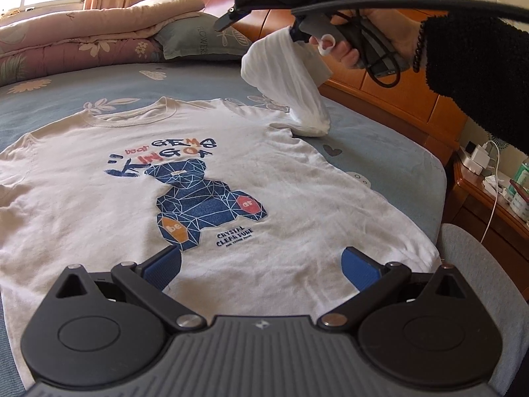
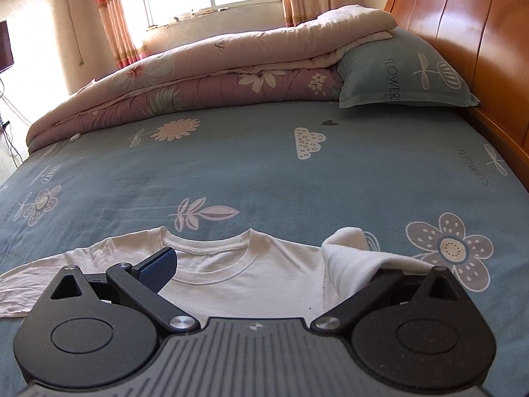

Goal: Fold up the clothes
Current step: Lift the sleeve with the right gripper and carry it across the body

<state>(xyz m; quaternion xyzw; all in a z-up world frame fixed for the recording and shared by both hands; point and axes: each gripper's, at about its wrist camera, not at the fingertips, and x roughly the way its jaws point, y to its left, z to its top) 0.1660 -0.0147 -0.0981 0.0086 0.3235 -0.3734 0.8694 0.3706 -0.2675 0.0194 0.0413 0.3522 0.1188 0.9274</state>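
A: Start at the left of the left wrist view. What do you see?

B: The shirt (image 1: 215, 178) lies flat on the bed (image 1: 380, 165), print up, and fills the middle of the frame. Its one sleeve (image 1: 20, 152) is spread out at the left edge. In the lower middle is the left gripper (image 1: 261, 264). Its jaws are wide open, they hold nothing and hover near the hem.

A: And to the right?

B: In the upper right, a hand (image 1: 357, 46) holds the right gripper (image 1: 261, 23) above the bed. The other sleeve (image 1: 291, 89) hangs from it, lifted off the sheet.

A: So the jaws are closed on it?

B: I think not fully. In the right wrist view the jaws stand apart. The left finger (image 2: 158, 269) is bare, and the cloth (image 2: 357, 264) is draped over the right finger in the lower right. I cannot tell if it is pinched or only hooked.

A: What could go wrong?

B: If it is only hooked, the sleeve may slip off during the fold, and fall crumpled. Also, a pull too strong could drag the whole shirt, because nothing pins it down.
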